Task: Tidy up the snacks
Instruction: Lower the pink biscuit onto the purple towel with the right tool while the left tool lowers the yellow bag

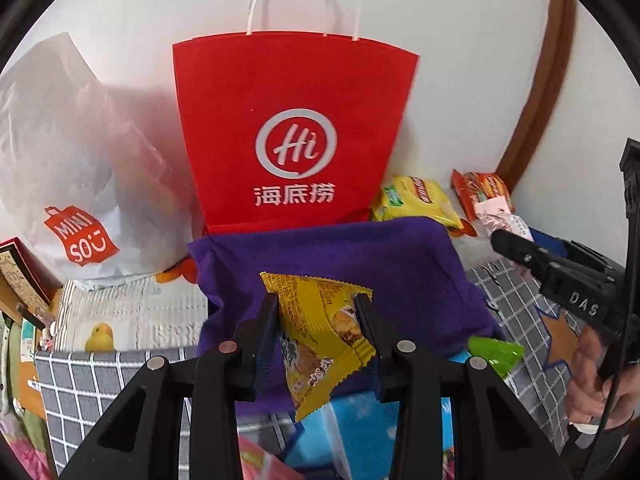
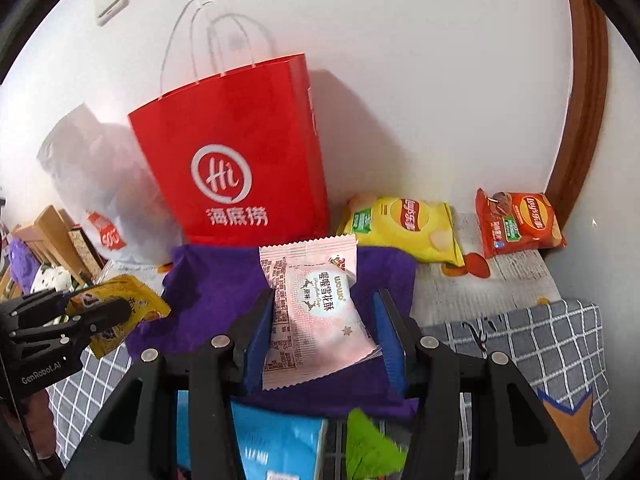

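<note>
My left gripper (image 1: 318, 306) is shut on a yellow snack packet (image 1: 320, 332), held over a purple cloth bag (image 1: 340, 256). It also shows in the right wrist view (image 2: 120, 312) at the left with the yellow packet (image 2: 132, 296). My right gripper (image 2: 324, 312) is shut on a pink snack packet (image 2: 316, 316) above the purple bag (image 2: 208, 280). The right gripper also shows at the right edge of the left wrist view (image 1: 500, 240). A red paper bag (image 1: 292, 128) stands upright behind the purple bag, against the wall.
A white Miniso plastic bag (image 1: 68, 168) sits left of the red bag. A yellow chip bag (image 2: 404, 224) and an orange chip bag (image 2: 520, 224) lie at the back right. A blue packet (image 2: 276, 440) and a green packet (image 2: 372, 444) lie below on the grey checked cloth (image 2: 540, 344).
</note>
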